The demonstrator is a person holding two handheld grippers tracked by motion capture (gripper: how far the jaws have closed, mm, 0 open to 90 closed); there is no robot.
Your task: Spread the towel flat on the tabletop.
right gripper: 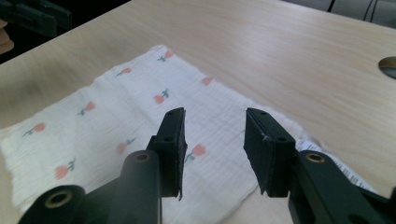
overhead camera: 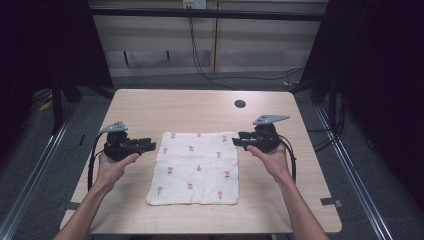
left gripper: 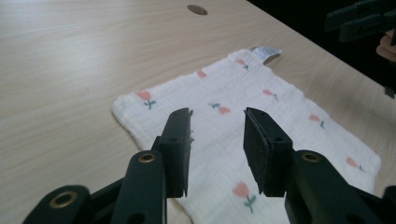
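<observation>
I had the flowered cloth (overhead camera: 195,167) lying flat at the middle of the table (overhead camera: 150,107). My left gripper (overhead camera: 150,145) sat just off its far left corner and my right gripper (overhead camera: 239,139) off its far right corner, both partly open, gripping nothing.

Pale wood table (overhead camera: 150,107), grey floor (overhead camera: 45,165), dark curtains (overhead camera: 385,75)
</observation>
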